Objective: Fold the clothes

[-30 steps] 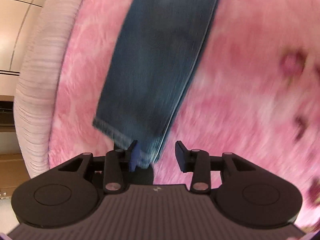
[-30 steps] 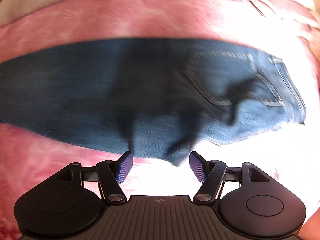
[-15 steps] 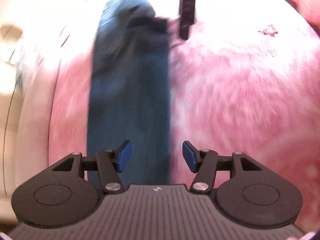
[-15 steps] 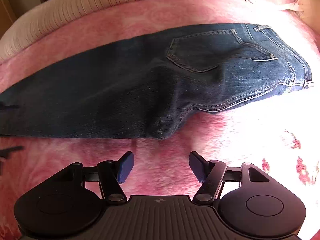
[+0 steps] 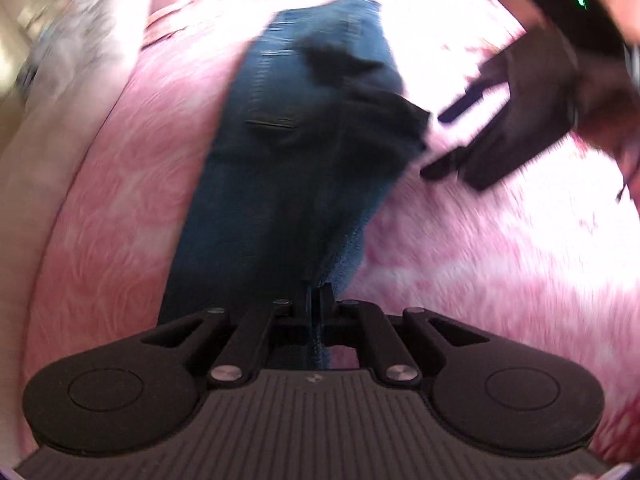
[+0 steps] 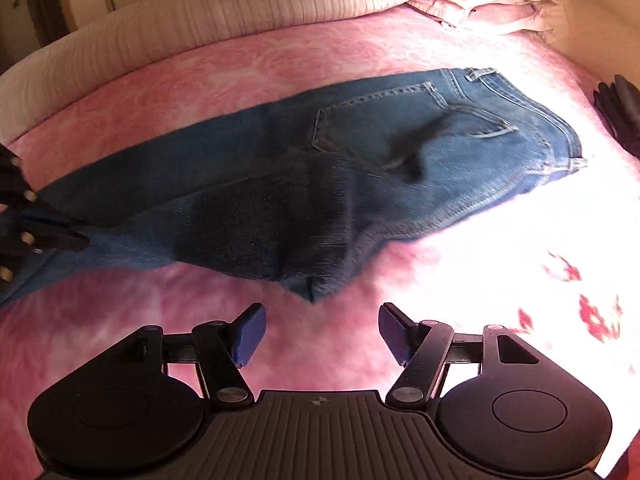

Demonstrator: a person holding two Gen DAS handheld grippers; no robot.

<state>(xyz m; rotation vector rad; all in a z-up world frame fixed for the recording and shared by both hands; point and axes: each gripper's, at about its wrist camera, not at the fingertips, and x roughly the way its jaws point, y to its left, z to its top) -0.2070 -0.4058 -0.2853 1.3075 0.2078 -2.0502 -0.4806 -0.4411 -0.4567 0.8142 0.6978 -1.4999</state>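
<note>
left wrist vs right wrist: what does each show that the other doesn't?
Left wrist only: the left gripper shut on the jeans' leg, with denim between its fingers; blurred.

Right wrist only: the right gripper's open fingers over the pink blanket, short of the jeans' crotch; the back pocket, pillow and white ribbed cover.

Both: the jeans, the blanket, and each other's gripper.

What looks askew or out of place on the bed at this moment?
The jeans lie flat, but the crotch point juts out toward the open right gripper, breaking the straight edge. The left gripper is shut on the leg end. Nothing is damaged.
</note>
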